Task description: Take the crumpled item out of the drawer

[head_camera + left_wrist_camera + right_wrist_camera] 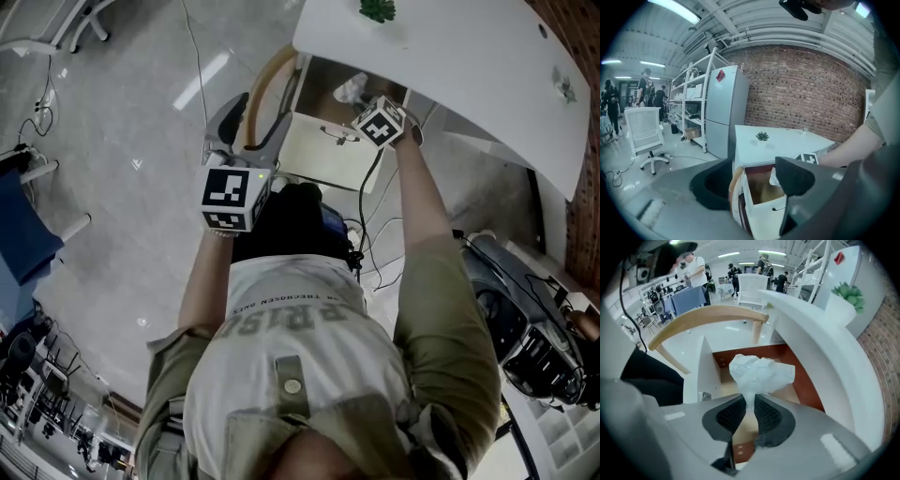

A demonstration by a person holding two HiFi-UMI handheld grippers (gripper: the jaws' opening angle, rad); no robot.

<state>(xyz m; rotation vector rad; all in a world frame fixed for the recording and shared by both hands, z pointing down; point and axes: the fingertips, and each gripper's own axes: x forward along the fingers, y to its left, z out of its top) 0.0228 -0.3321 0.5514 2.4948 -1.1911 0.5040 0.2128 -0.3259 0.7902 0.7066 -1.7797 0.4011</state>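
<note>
White surface (469, 66): the drawer (705, 373) is pulled out from under its edge, brown interior exposed.

Left tongs (754, 185): to the left of the drawer, clear of it. Jaws stand well apart with nothing between them; only the drawer shows through the gap.

Right tongs (750, 416): above the drawer, pointing steeply down into it. Jaws nearly together, pinched on the lower neck of the crumpled item (761, 373).

Crumpled item: white wad of thin sheet, film or paper, cannot tell which. It hangs over the drawer's floor, inside the line of the walls.

Handling, judged: very light, soft, compressible, not fragile. A pinch on a gathered fold holds it, as here; loose outer flaps may tear or slip. Little squeeze needed, and the bulk may brush the drawer walls or the surface edge.
</note>
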